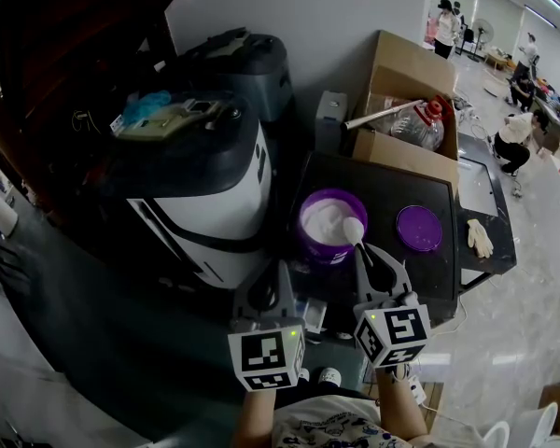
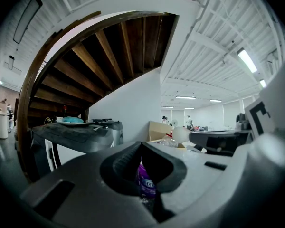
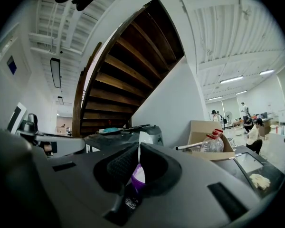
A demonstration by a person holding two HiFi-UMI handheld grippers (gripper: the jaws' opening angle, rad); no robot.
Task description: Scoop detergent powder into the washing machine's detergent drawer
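A purple tub (image 1: 329, 220) full of white powder stands open on a black table (image 1: 392, 187); its purple lid (image 1: 418, 228) lies to its right. My right gripper (image 1: 364, 252) is shut on the handle of a white spoon (image 1: 353, 231), whose bowl hangs over the tub's near right rim. In the right gripper view the spoon (image 3: 144, 139) rises from the closed jaws above the tub (image 3: 136, 176). My left gripper (image 1: 281, 269) is shut with nothing in it, between the tub and the white and black washing machine (image 1: 215, 194). I cannot make out the detergent drawer.
Behind the table a cardboard box (image 1: 406, 73) holds a plastic bottle (image 1: 420, 119). A grey machine (image 1: 247, 68) stands behind the washer. A pale glove (image 1: 480, 237) lies on the table's right wing. Several people are at the far right. Dark wooden stairs curve overhead at the left.
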